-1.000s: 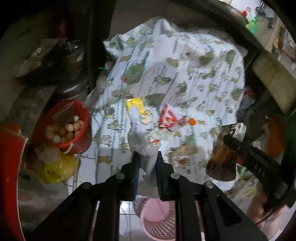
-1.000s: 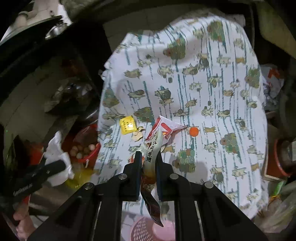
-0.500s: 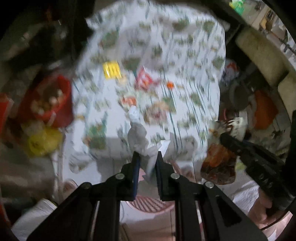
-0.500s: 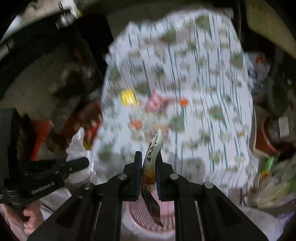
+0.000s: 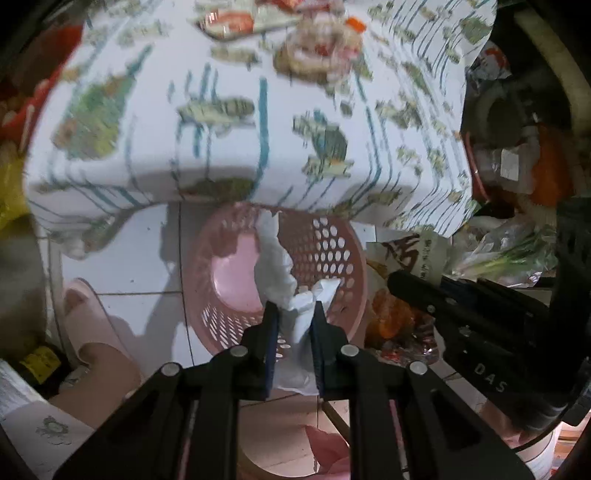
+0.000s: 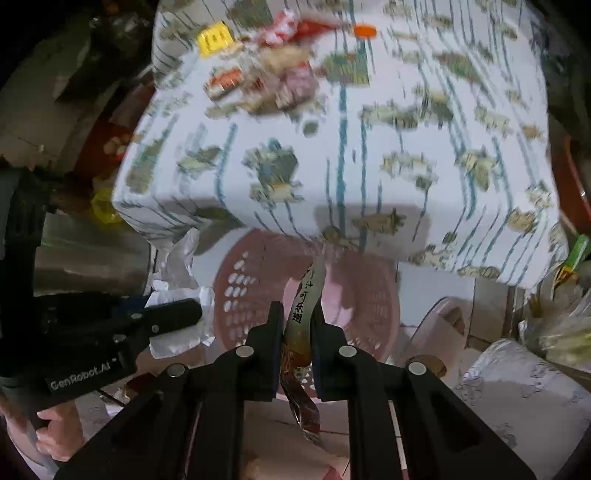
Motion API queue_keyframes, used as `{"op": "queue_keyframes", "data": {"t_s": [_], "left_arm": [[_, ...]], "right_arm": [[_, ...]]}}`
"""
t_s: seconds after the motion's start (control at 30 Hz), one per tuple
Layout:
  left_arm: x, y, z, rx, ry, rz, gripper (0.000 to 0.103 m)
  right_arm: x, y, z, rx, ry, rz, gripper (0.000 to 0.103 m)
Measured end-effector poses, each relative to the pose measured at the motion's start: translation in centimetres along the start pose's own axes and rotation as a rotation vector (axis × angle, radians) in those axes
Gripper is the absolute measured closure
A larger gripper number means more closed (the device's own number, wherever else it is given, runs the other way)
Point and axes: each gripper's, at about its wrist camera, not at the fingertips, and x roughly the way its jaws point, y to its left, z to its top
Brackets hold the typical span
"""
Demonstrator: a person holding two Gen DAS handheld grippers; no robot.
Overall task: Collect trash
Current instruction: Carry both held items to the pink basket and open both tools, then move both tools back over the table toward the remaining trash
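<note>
My left gripper (image 5: 294,310) is shut on a crumpled white tissue (image 5: 275,258) that hangs over the pink perforated basket (image 5: 332,251) on the floor. My right gripper (image 6: 298,310) is shut on a snack wrapper (image 6: 308,299) with black printed characters, held above the same pink basket (image 6: 240,288). In the left wrist view the right gripper (image 5: 399,278) shows at the right with the wrapper (image 5: 406,254). The left gripper (image 6: 195,306) and its tissue (image 6: 173,295) appear at the left of the right wrist view. More wrappers (image 6: 266,74) lie on the patterned tablecloth (image 6: 369,155).
The table's near edge (image 5: 221,177) overhangs the basket. A yellow packet (image 6: 214,37) and an orange cap (image 6: 365,31) lie on the cloth. A foot in a pink slipper (image 5: 92,325) stands left of the basket. Bags and clutter (image 5: 517,170) crowd the right side.
Both grippers have dropped and tilted downward, from over the tabletop to just above the pink basket, still holding the tissue and the wrapper. The basket now fills the middle of both views.
</note>
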Motion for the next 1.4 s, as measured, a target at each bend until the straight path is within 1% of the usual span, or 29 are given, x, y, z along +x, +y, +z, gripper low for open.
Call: {"op": "queue_keyframes", "data": {"t_s": [0.07, 0.13, 0.2, 0.23, 0.27, 0.3, 0.33, 0.37, 0.43, 0.47, 0.5, 0.57, 0.6, 0.7, 0.77, 0.8, 0.87, 0.9, 0.97, 1.0, 1.03, 1.07, 1.1, 1.2, 1.23, 1.27, 1.33, 1.37, 1.4], "left_arm": [[1.4, -0.1, -0.1, 0.01, 0.036, 0.016, 0.088], [2.2, -0.3, -0.1, 0.018, 0.056, 0.032, 0.088], [2.9, -0.3, -0.1, 0.007, 0.071, 0.039, 0.087], [3.2, -0.2, -0.2, 0.003, 0.076, 0.037, 0.084], [3.4, -0.2, -0.2, 0.002, 0.084, 0.036, 0.07], [3.7, -0.2, -0.2, 0.003, 0.097, 0.032, 0.059], [3.8, -0.2, -0.2, 0.0, 0.101, 0.037, 0.036], [3.8, 0.1, -0.3, -0.008, 0.098, 0.049, 0.031], [3.4, 0.5, -0.2, -0.025, 0.09, 0.064, 0.031], [3.1, 0.7, -0.1, -0.033, 0.087, 0.071, 0.031], [2.7, 0.9, 0.0, -0.041, 0.073, 0.088, 0.031], [1.6, 0.8, 0.0, -0.037, 0.036, 0.128, 0.031], [0.9, 0.7, 0.1, -0.028, 0.016, 0.143, 0.031], [-1.7, 0.1, 0.0, -0.011, -0.063, 0.167, 0.031], [-3.7, -0.1, 0.1, -0.015, -0.111, 0.131, 0.031], [-5.2, -0.3, 0.0, -0.017, -0.154, 0.115, 0.031], [-8.0, -0.8, -0.2, -0.003, -0.248, 0.121, 0.031], [-9.4, -1.2, -0.3, 0.01, -0.296, 0.129, 0.031], [-11.8, -1.8, -0.6, 0.036, -0.384, 0.155, 0.03], [-13.1, -2.1, -0.9, 0.054, -0.436, 0.18, 0.029], [-14.2, -2.3, -1.2, 0.067, -0.484, 0.223, 0.028], [-14.6, -2.5, -1.4, 0.071, -0.511, 0.262, 0.026], [-15.5, -2.8, -1.8, 0.076, -0.558, 0.318, 0.025], [-17.9, -2.9, -2.8, 0.082, -0.652, 0.345, 0.024], [-18.5, -3.0, -3.1, 0.078, -0.682, 0.345, 0.019], [-19.4, -3.0, -3.4, 0.074, -0.731, 0.345, 0.013], [-20.4, -3.1, -3.9, 0.079, -0.796, 0.363, 0.01], [-20.8, -3.2, -4.1, 0.086, -0.834, 0.38, 0.003], [-21.4, -3.3, -4.5, 0.098, -0.883, 0.406, 0.0]], "right_arm": [[1.6, -0.6, -0.3, 0.015, 0.033, -0.023, 0.088], [2.7, -1.0, -0.3, 0.017, 0.058, -0.016, 0.088], [3.7, -1.6, -0.4, 0.046, 0.075, -0.028, 0.088], [4.0, -1.8, -0.5, 0.056, 0.078, -0.025, 0.088], [4.2, -1.9, -0.4, 0.059, 0.079, -0.025, 0.088], [4.4, -1.9, -0.3, 0.061, 0.078, -0.026, 0.088], [4.5, -1.9, -0.2, 0.065, 0.075, -0.025, 0.088], [4.6, -2.0, -0.1, 0.069, 0.073, -0.021, 0.087], [5.1, -2.4, 0.1, 0.09, 0.098, -0.009, 0.074], [5.2, -2.7, 0.0, 0.105, 0.102, -0.01, 0.057], [5.1, -3.2, 0.1, 0.128, 0.087, -0.014, 0.05], [4.7, -3.6, 0.3, 0.147, 0.062, -0.04, 0.05], [4.4, -3.6, 0.4, 0.147, 0.057, -0.037, 0.05], [2.6, -3.3, 0.7, 0.144, 0.003, -0.02, 0.05], [0.5, -2.6, 0.9, 0.109, -0.078, -0.041, 0.05], [-0.3, -2.3, 0.9, 0.096, -0.111, -0.054, 0.05], [-2.4, -1.6, 1.2, 0.068, -0.198, -0.075, 0.05], [-3.9, -1.0, 1.2, 0.048, -0.256, -0.084, 0.05], [-6.1, -0.2, 1.1, 0.014, -0.348, -0.108, 0.05], [-7.2, 0.2, 0.9, -0.007, -0.399, -0.121, 0.05], [-8.2, 0.7, 0.8, -0.026, -0.445, -0.133, 0.049], [-8.9, 0.9, 0.7, -0.036, -0.474, -0.14, 0.049], [-9.8, 1.3, 0.6, -0.045, -0.509, -0.142, 0.049], [-11.6, 1.7, 0.4, -0.063, -0.569, -0.117, 0.049], [-12.1, 1.9, 0.3, -0.067, -0.587, -0.116, 0.049], [-12.6, 2.1, 0.4, -0.072, -0.607, -0.121, 0.049], [-12.9, 2.4, 0.2, -0.079, -0.629, -0.133, 0.049], [-13.2, 2.5, 0.2, -0.079, -0.634, -0.134, 0.049], [-13.2, 2.4, 0.1, -0.077, -0.636, -0.13, 0.049]]}}
